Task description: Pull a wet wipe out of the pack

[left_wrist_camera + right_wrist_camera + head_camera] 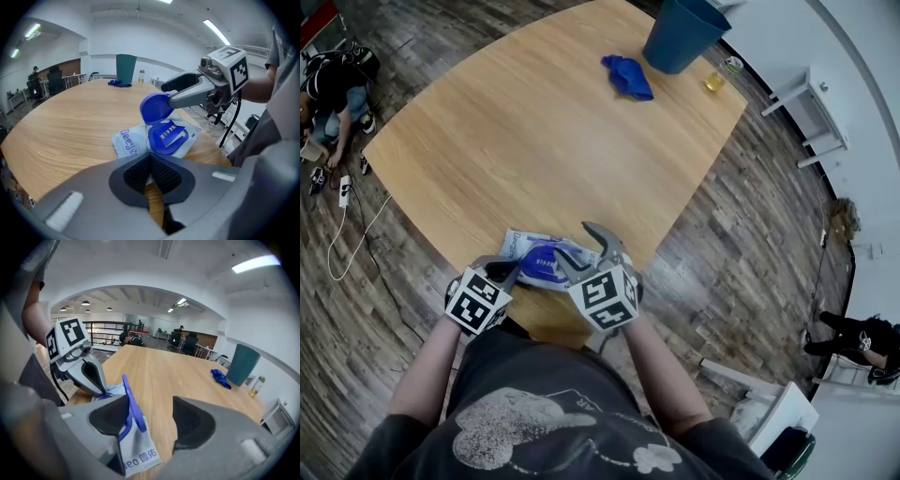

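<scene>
Left gripper (150, 161) pinches wipe pack (127, 143), lid (154, 108) open

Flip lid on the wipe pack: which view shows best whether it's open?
Left gripper view: the blue flip lid faces the camera, standing up over the wet wipe pack. Right gripper view shows it only edge-on between the right gripper's open jaws. Head view shows a blue patch between the left gripper and the right.

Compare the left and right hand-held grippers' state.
The left hand-held gripper has its jaws shut, apparently pinching the edge of the wipe pack; the right hand-held gripper has its jaws apart. The left grips the pack; the right only has the raised blue lid between its jaws, unclamped. Both work on the same pack.
</scene>
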A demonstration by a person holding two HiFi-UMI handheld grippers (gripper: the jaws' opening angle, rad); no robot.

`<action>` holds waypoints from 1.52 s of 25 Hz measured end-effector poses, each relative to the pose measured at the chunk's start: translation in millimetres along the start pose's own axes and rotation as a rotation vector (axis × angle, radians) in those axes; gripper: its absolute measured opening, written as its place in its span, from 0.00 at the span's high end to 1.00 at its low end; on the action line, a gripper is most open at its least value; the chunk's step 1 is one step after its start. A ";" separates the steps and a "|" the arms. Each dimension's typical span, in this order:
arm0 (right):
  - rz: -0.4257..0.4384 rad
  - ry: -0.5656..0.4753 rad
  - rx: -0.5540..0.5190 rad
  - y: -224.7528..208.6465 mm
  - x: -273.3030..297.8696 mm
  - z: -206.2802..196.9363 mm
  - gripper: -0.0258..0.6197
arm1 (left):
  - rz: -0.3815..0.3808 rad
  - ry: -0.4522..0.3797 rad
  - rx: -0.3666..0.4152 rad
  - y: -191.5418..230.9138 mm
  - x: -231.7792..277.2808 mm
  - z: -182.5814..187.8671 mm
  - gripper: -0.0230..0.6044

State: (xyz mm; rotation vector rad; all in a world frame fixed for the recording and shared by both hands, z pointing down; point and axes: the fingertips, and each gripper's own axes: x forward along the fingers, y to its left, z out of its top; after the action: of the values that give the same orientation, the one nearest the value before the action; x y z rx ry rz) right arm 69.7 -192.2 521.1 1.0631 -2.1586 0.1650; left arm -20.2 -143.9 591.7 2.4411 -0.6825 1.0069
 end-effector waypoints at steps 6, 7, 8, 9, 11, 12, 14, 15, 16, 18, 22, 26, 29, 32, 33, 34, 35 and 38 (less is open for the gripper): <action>-0.095 0.045 0.141 -32.4 19.3 -26.0 0.53 | 0.004 -0.021 -0.001 -3.6 -2.1 3.4 0.94; -0.104 0.054 0.152 -35.0 22.4 -29.5 0.53 | 0.000 -0.020 -0.005 -5.2 -3.1 3.0 0.94; -0.108 0.064 0.162 -36.9 25.6 -32.9 0.53 | 0.001 -0.022 -0.005 -6.0 -4.2 3.6 0.93; -0.110 0.073 0.168 -38.1 28.7 -36.3 0.53 | 0.006 -0.027 -0.003 -6.4 -5.3 5.0 0.93; -0.107 0.088 0.169 -38.7 34.4 -42.1 0.53 | 0.011 -0.039 -0.008 -8.7 -8.0 9.2 0.94; -0.106 0.093 0.168 -38.3 36.5 -44.0 0.53 | 0.014 -0.048 -0.014 -10.1 -9.6 11.6 0.94; -0.105 0.093 0.174 -37.8 38.2 -45.1 0.53 | 0.023 -0.063 -0.029 -11.3 -13.4 15.0 0.93; -0.105 0.086 0.180 -38.0 37.5 -44.1 0.53 | 0.027 -0.071 -0.035 -11.7 -15.9 16.7 0.93; -0.106 0.073 0.190 -38.7 35.4 -42.2 0.53 | 0.030 -0.083 -0.039 -12.5 -18.7 19.3 0.93; -0.119 0.027 0.222 -42.0 25.5 -35.6 0.53 | 0.038 -0.121 -0.042 -15.2 -24.6 28.2 0.93; -0.192 -0.069 0.285 -53.0 -5.8 -32.0 0.72 | 0.071 -0.237 -0.024 -23.9 -30.0 52.7 0.93; -0.222 -0.087 0.312 -49.8 -26.6 -44.0 0.75 | 0.058 -0.233 0.038 -43.0 -13.0 55.8 0.65; -0.214 -0.086 0.311 -41.9 -34.8 -50.6 0.80 | 0.106 -0.217 0.106 -50.7 0.7 53.5 0.62; -0.204 -0.073 0.322 -34.0 -43.4 -60.1 0.81 | 0.137 -0.197 0.151 -58.2 14.4 54.4 0.54; -0.196 -0.073 0.329 -30.7 -46.8 -61.0 0.81 | 0.144 -0.190 0.151 -60.0 18.2 55.5 0.52; -0.187 -0.076 0.333 -27.7 -50.0 -61.7 0.81 | 0.156 -0.183 0.146 -60.6 21.1 56.8 0.52; -0.180 -0.077 0.333 -25.2 -52.9 -63.2 0.81 | 0.173 -0.178 0.137 -59.9 22.9 58.1 0.54; -0.159 -0.071 0.322 -19.8 -59.7 -70.5 0.81 | 0.241 -0.197 0.077 -51.8 21.4 62.6 0.72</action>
State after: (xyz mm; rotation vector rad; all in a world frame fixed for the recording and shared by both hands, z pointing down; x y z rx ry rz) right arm 146.8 -138.5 530.7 1.4361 -2.1448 0.4170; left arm 56.3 -142.4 556.9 2.5943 -1.0427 0.9000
